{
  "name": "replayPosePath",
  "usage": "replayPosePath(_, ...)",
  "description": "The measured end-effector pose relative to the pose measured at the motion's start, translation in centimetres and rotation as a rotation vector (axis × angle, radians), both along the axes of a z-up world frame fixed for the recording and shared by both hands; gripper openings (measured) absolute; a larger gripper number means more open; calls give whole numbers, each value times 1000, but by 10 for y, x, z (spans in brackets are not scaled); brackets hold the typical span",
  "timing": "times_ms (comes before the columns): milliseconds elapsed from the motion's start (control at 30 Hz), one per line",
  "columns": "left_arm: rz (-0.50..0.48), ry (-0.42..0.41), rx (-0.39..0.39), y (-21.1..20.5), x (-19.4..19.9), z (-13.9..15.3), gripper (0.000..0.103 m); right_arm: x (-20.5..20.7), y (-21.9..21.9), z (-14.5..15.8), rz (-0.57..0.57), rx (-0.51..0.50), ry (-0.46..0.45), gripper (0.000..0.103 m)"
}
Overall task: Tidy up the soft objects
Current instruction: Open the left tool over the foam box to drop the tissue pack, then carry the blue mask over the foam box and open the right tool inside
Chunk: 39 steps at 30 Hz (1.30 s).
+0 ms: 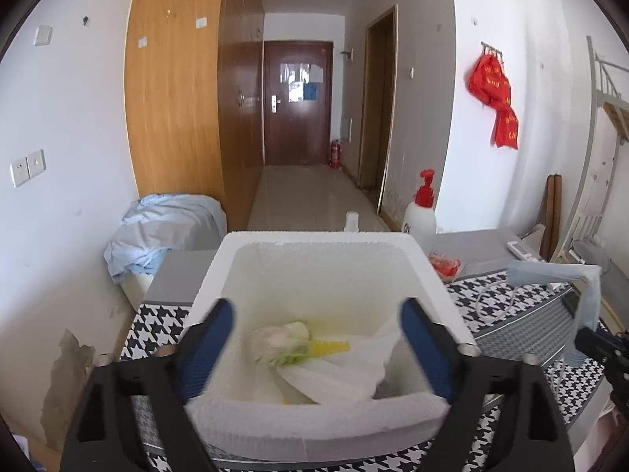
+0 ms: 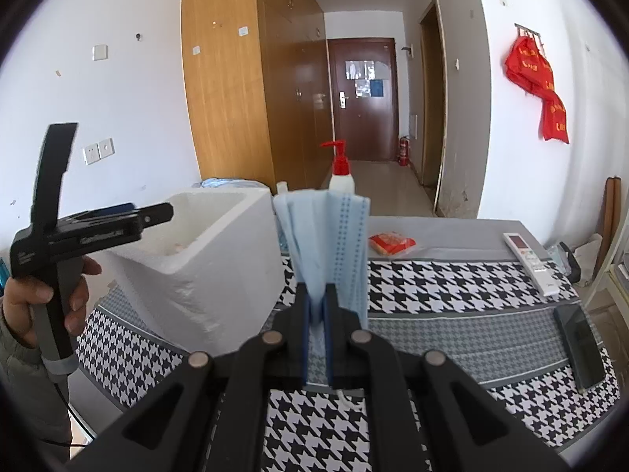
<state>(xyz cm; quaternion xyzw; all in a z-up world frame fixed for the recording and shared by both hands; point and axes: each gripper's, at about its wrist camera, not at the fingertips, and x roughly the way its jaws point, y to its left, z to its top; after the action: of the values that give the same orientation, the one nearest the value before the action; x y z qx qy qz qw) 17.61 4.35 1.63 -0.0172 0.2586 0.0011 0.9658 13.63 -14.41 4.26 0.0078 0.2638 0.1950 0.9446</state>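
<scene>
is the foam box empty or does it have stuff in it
Not empty: the foam box holds a white cloth and a small fluffy brush.

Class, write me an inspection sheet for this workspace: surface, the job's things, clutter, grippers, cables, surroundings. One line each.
Surface: houndstooth cloth covers the table.
Job's things: white foam box holds a white cloth and a small plush item; blue face mask is held up.
Clutter: pump bottle, red packet, remote control, dark phone.
Grippers: left gripper open over the box, nothing between its fingers; right gripper shut on the mask.
Cables: white cable on the cloth.
Surroundings: wooden wardrobe, dark door, red fabric on the wall.
</scene>
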Motion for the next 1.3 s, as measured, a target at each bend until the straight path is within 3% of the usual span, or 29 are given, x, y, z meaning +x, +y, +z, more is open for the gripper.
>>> replayPosePath(267, -19, -91, 25, -6, -31, 13, 102, 0, 3, 1, 14, 7, -11, 9)
replayPosePath(433, -2, -145, 69, -9, -49, 18, 102, -3, 5, 2, 18, 8, -16, 9)
replayPosePath(800, 16, -171, -14, 6, -73, 19, 102, -10, 10, 14, 28, 3, -47, 9)
replayPosePath(1300, 73, -165, -21, 18, -93, 12, 102, -9, 37, 40, 105, -1, -118, 9)
